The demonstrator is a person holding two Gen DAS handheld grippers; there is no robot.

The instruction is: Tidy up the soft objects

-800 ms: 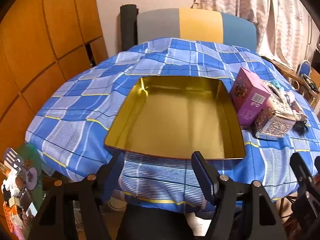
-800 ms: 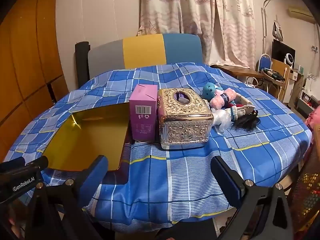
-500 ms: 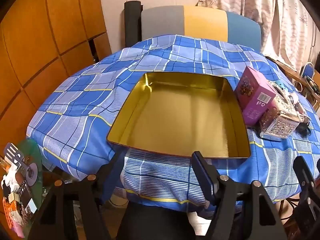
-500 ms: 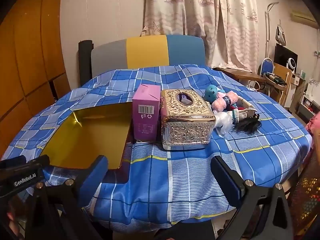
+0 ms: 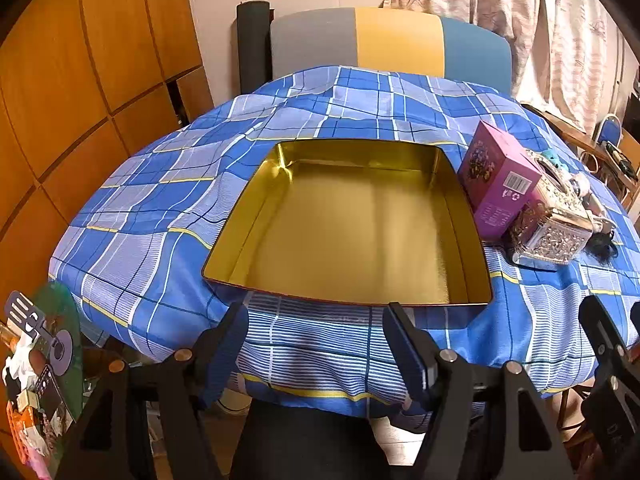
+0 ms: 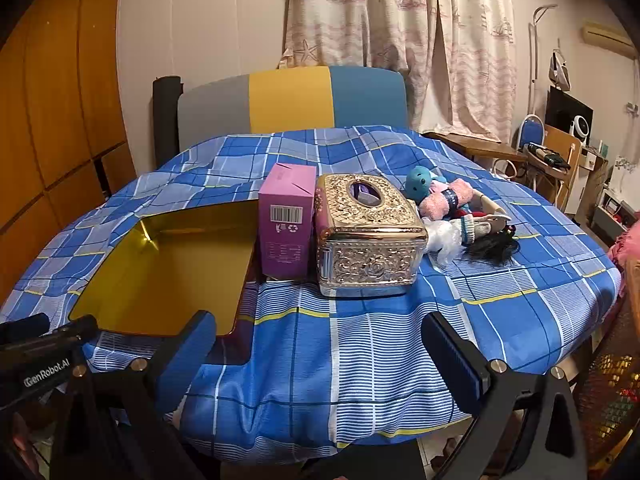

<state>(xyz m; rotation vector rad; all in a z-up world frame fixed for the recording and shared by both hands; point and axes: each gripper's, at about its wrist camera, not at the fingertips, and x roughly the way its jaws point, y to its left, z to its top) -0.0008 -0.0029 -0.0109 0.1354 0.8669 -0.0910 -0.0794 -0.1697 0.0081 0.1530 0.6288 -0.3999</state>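
one view's extra: pink plush (image 6: 446, 202)

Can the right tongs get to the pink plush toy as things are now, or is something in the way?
Probably yes. The right tongs are open and empty at the near table edge. The pink plush toy lies beyond the silver tissue box, to its right, so an approach along the right side looks free.

Black triangular frames on the left gripper (image 5: 316, 344) and the right gripper (image 6: 320, 352), with blue ribbed pads lining the inner faces of the jaws. Brass-coloured round screw heads at the pivots. White "GenRobot.AI" lettering on the black body seen in the right wrist view.
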